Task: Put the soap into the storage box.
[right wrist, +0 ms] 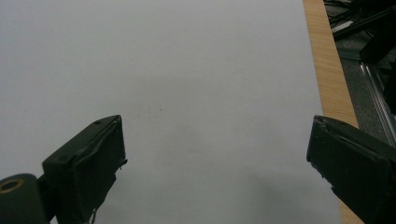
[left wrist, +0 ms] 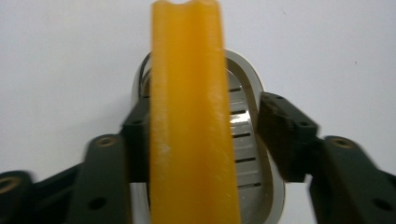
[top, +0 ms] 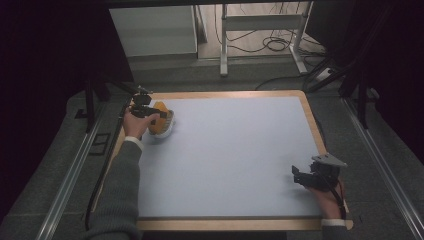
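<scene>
Orange-handled grater [top: 162,122] sits at the far left corner of the pale mat [top: 235,160], close to the wooden border [top: 310,120] of the table. In the left gripper view, the orange handle [left wrist: 189,121] runs upright through the middle of the frame, arching over an oval metal plate [left wrist: 243,140] with slotted cuts, which lies flat on the mat.

Left gripper [top: 145,111] is over the grater, held by the person's left hand [top: 134,125]. Its jaws straddle the orange handle. One pad lies against or just beside the handle on the left; whether it touches cannot be told. The other pad stands clear of the handle on the right, with the slotted plate visible in the gap. The jaws are parted and do not clamp the handle.

Right gripper [top: 302,179] is well apart from the grater, at the near right part of the mat, held by the person's right hand [top: 327,197]. In the right gripper view, its two black jaws stand wide apart with bare mat between them. The wooden border runs along the right side of that view.
</scene>
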